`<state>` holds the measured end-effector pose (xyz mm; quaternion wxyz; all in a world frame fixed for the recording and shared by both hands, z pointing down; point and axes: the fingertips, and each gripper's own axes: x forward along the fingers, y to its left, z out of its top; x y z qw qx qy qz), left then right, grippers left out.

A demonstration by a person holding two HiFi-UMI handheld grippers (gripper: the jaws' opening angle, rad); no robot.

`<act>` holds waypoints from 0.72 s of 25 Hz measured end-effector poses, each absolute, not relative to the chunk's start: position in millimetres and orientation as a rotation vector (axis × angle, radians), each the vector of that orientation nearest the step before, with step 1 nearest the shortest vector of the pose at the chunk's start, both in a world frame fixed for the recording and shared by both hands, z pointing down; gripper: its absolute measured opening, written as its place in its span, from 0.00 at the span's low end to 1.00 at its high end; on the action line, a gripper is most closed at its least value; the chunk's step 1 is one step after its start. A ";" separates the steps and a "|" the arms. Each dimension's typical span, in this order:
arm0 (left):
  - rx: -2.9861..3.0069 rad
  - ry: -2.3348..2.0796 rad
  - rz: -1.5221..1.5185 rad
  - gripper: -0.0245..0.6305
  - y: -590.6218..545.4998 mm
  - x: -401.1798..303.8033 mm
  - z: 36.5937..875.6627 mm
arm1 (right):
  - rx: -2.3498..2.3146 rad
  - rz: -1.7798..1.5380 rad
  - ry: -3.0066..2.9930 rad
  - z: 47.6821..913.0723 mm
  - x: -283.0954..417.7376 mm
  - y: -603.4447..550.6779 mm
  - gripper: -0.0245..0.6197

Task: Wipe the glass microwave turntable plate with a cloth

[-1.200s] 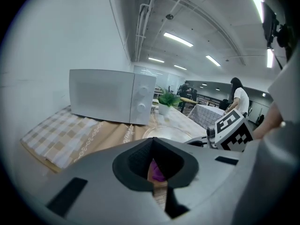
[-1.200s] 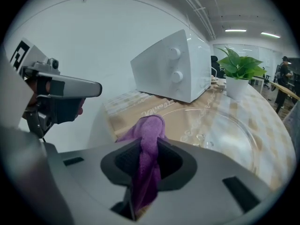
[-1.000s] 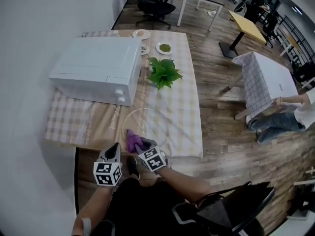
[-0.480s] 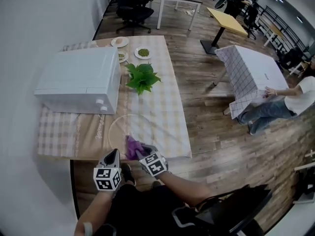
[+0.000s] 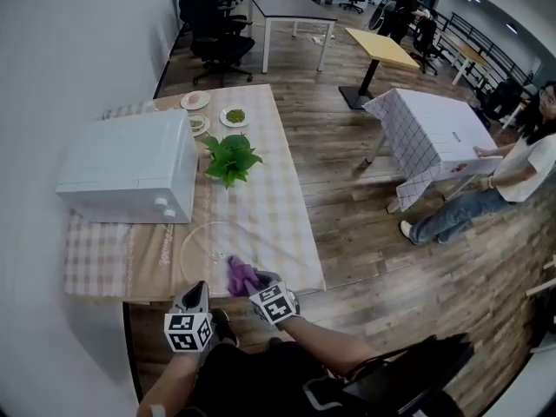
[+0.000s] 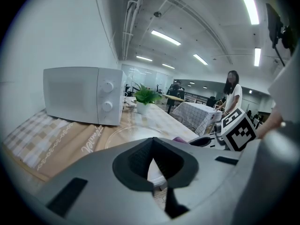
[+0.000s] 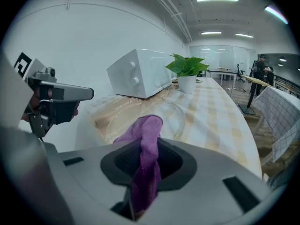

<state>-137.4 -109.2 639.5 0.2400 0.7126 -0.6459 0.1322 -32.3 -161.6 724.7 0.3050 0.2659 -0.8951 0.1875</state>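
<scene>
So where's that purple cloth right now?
In the head view the purple cloth is pinched in the right gripper, at the near edge of the round clear glass plate, which lies in front of the white microwave.

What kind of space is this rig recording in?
Most likely an open office or lab, with one table staged as a kitchen. Rolling office chairs and desks stand on the wood floor behind, while the checked table carries a microwave and small dishes.
</scene>
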 end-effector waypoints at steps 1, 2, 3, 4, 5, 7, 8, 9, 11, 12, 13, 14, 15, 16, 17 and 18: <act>1.954 -1.772 0.361 0.05 -109.2 -134.5 638.2 | 0.708 0.496 -2.373 723.5 -29.2 -161.9 0.17; 1.956 -1.777 0.359 0.05 -108.8 -131.6 636.6 | 0.711 0.498 -2.381 721.1 -26.5 -161.7 0.17; 1.958 -1.782 0.356 0.05 -108.2 -128.9 634.5 | 0.714 0.500 -2.392 717.4 -23.7 -161.1 0.17; 1.960 -1.789 0.351 0.05 -107.6 -126.2 632.1 | 0.717 0.501 -2.404 712.6 -20.6 -160.4 0.17; 1.960 -1.796 0.345 0.05 -107.1 -123.7 629.3 | 0.721 0.502 -2.417 707.2 -17.3 -159.8 0.17; 1.957 -1.813 0.330 0.05 -105.6 -118.5 623.2 | 0.725 0.502 -2.449 695.3 -10.5 -158.2 0.17; 1.957 -1.821 0.320 0.05 -104.6 -115.6 620.0 | 0.728 0.500 -2.469 688.3 -6.9 -157.4 0.17; 1.958 -1.830 0.310 0.05 -103.5 -112.7 616.6 | 0.731 0.496 -2.489 681.0 -3.1 -156.8 0.17; 1.959 -1.850 0.289 0.05 -101.2 -107.7 608.9 | 0.736 0.486 -2.530 665.4 3.9 -155.6 0.17; 1.957 -1.859 0.278 0.05 -99.8 -105.7 605.0 | 0.738 0.479 -2.549 657.2 7.4 -155.1 0.17; 1.954 -1.869 0.265 0.05 -98.4 -104.0 601.3 | 0.739 0.472 -2.567 648.8 10.9 -154.6 0.17; 1.951 -1.878 0.255 0.05 -97.1 -102.5 597.6 | 0.741 0.464 -2.584 640.3 14.2 -154.2 0.17; 1.950 -1.885 0.246 0.05 -95.6 -101.2 593.9 | 0.740 0.456 -2.601 631.9 17.2 -153.4 0.17; 1.949 -1.893 0.239 0.05 -94.0 -99.8 590.4 | 0.738 0.445 -2.617 623.7 19.9 -152.3 0.17; 1.949 -1.900 0.234 0.05 -92.2 -98.6 587.1 | 0.736 0.432 -2.634 615.8 22.5 -151.1 0.17; 1.950 -1.907 0.229 0.05 -90.4 -97.4 583.5 | 0.734 0.416 -2.649 607.9 25.1 -150.0 0.17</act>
